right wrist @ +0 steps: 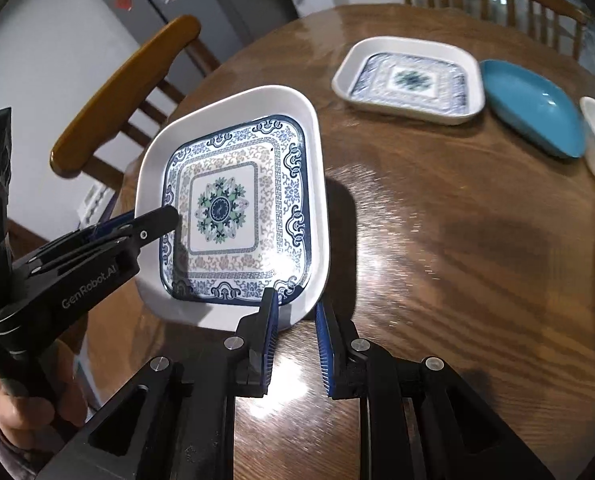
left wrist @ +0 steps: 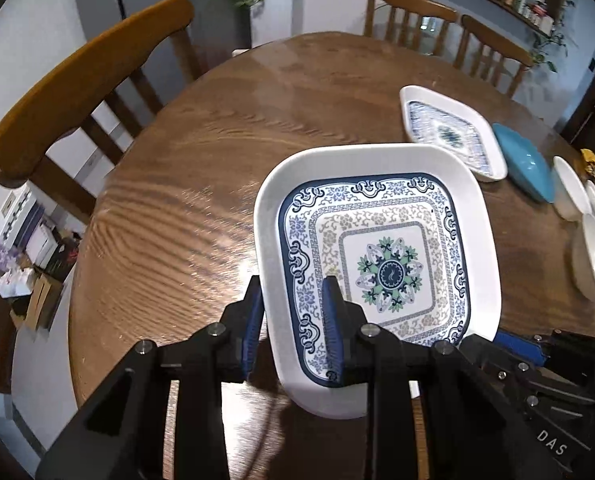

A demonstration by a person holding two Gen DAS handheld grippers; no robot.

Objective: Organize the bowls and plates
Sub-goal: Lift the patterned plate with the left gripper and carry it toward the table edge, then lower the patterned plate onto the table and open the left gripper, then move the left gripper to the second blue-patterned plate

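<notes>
A square white porcelain plate with a blue floral pattern was held above the round wooden bench, pinched at its rim by the left claw. The right claw was held narrowly parted around the plate's corner, apparently not clamping. With so shallow a pinch on glazed rim, the plate might have tipped or slipped.

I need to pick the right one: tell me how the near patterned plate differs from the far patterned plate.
The near plate is pinched at its rim by the left hand-held gripper and tilted; the far plate lies flat on the table, untouched. The far plate sits beside a blue dish; the near plate sits alone. Both are square, white-rimmed, blue-patterned.
</notes>
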